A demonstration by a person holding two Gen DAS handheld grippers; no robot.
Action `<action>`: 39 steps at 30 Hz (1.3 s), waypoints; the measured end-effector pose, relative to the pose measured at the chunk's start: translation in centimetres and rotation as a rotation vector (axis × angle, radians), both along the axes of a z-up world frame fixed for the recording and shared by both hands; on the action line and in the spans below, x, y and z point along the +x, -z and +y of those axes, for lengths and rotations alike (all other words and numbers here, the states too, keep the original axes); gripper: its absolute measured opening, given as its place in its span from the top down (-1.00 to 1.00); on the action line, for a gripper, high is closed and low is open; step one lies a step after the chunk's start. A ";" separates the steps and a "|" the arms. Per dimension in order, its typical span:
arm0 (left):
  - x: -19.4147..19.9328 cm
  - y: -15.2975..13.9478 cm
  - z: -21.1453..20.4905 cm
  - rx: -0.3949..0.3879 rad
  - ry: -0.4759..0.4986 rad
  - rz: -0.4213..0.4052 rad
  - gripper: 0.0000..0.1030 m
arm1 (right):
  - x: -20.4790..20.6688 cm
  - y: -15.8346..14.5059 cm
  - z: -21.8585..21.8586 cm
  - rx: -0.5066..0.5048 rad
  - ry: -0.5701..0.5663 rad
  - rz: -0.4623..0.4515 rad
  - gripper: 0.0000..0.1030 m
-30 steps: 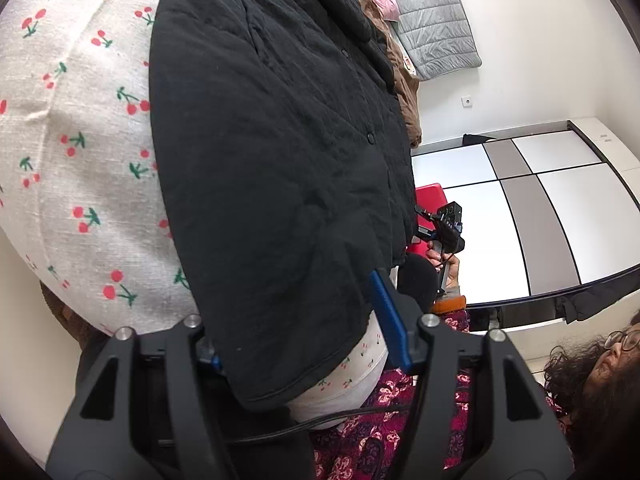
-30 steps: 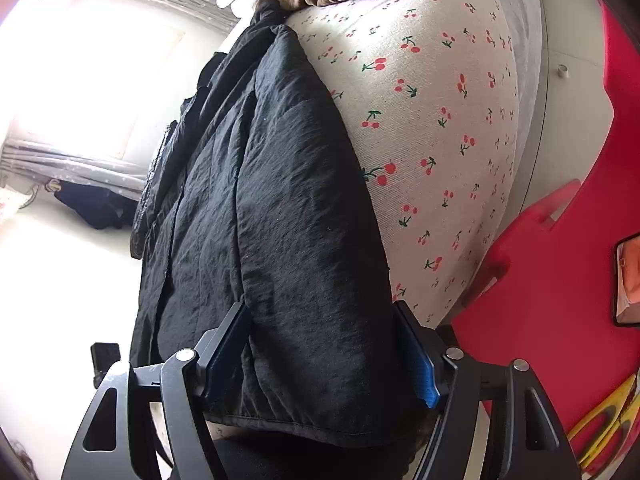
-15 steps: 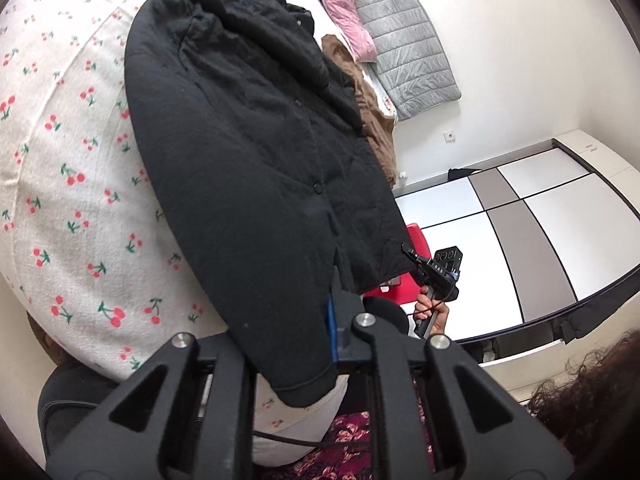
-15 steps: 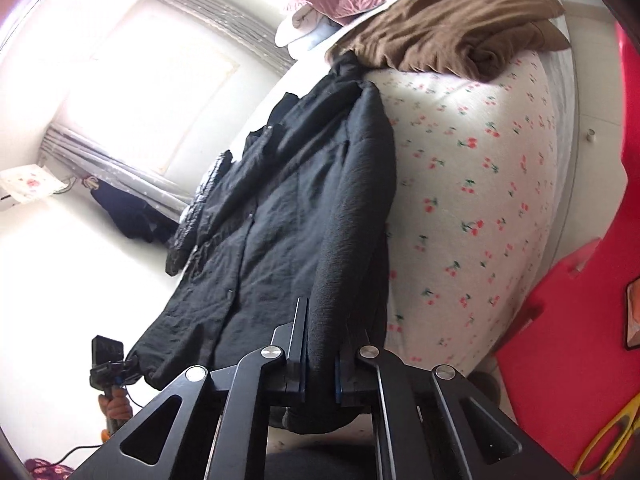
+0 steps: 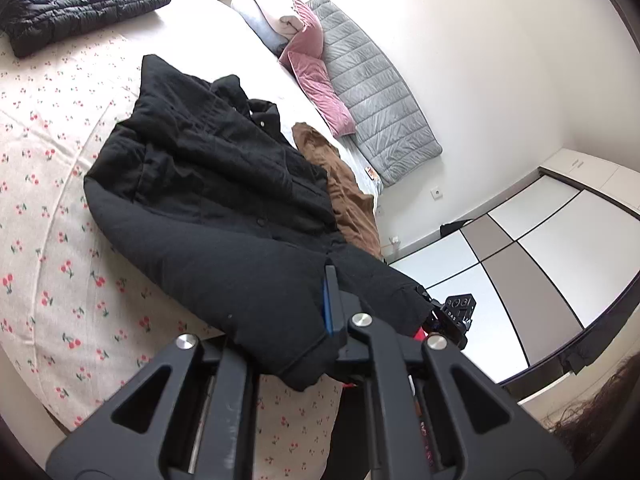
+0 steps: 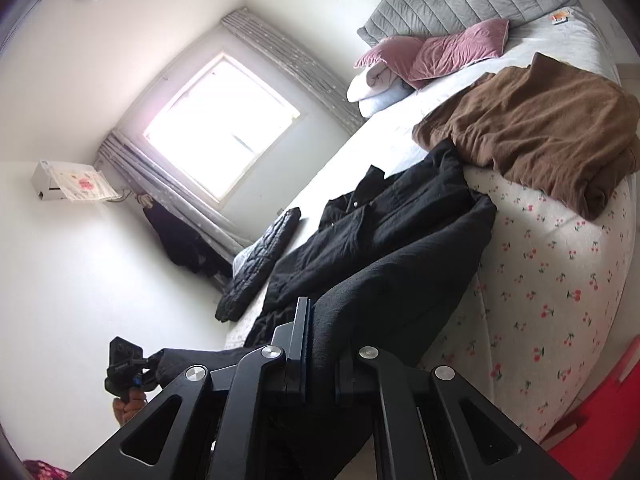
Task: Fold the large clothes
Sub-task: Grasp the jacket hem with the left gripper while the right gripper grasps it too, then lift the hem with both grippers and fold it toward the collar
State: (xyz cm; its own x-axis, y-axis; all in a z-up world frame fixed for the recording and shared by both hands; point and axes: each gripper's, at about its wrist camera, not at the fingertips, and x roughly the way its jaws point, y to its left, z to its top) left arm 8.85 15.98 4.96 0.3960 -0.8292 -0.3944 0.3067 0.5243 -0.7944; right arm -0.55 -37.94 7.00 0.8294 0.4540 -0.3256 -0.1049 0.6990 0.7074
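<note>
Cherry-print bedding [image 5: 60,240] covers the bed under both views. Left gripper [image 5: 304,320] sits low over the near edge of the bed, its fingers pressed together on the hem of the black coat [image 5: 208,200], with cloth bunched between them and a blue pad showing on one finger. Right gripper [image 6: 320,340] is likewise clamped on the coat [image 6: 400,248], pinching a thick fold of the lower part; in the left view it appears just past the coat's far corner, and the left one shows at the lower left of the right view with a hand under it.

From the two held corners the coat runs away across the bed, front side up, snaps visible down the opening, the collar toward the pillows. Its lower part is raised off the bedding; the upper part lies rumpled on it.

Just beside the coat on the right lies a brown garment [image 6: 540,128], touching it near the shoulder. A black quilted jacket [image 5: 80,4] lies well apart on the left. Pink cushions [image 6: 452,52] lean at the grey headboard [image 5: 380,96]. Bare patterned bedding shows on the left of the coat.
</note>
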 end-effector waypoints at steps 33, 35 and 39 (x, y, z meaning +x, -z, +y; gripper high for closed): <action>36.5 11.6 -4.6 0.244 -0.285 0.169 0.73 | 37.6 9.4 -9.2 -0.081 0.263 0.322 0.85; 36.7 12.4 -4.6 0.240 -0.284 0.177 0.73 | 38.4 11.4 -9.4 -0.073 0.270 0.361 0.85; 36.2 11.7 -4.5 0.236 -0.244 0.184 0.43 | 38.3 12.5 -9.6 -0.051 0.256 0.365 0.81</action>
